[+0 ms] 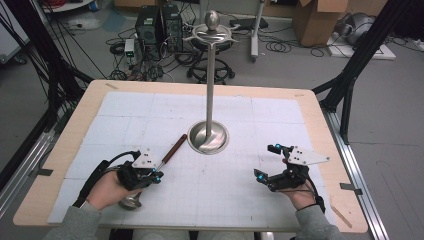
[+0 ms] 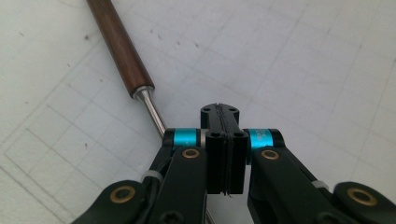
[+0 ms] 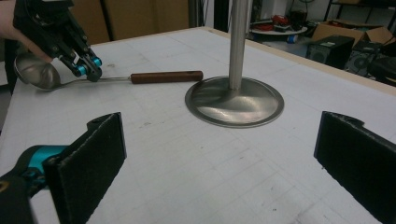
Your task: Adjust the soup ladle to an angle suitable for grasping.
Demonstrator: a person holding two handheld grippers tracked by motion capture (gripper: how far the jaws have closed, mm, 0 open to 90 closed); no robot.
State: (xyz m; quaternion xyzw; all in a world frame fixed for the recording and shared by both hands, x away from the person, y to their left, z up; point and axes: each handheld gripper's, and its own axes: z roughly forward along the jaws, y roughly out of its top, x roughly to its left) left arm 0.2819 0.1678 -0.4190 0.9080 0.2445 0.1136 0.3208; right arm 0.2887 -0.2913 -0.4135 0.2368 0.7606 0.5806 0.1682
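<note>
Table (image 1: 60, 165) carries a white gridded mat (image 1: 250, 195), lightly scuffed, with a steel stand (image 1: 208, 136) at centre. Cables, boxes and computer towers crowd the floor behind. Ladle (image 3: 166, 77) lies left of the stand; left gripper (image 1: 156, 176) clamped on its shaft. Right gripper (image 1: 267, 162) wide open, empty.

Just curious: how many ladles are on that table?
1. The ladle lies left of the stand, its metal shaft clamped in the left gripper. None hang from the stand.
</note>
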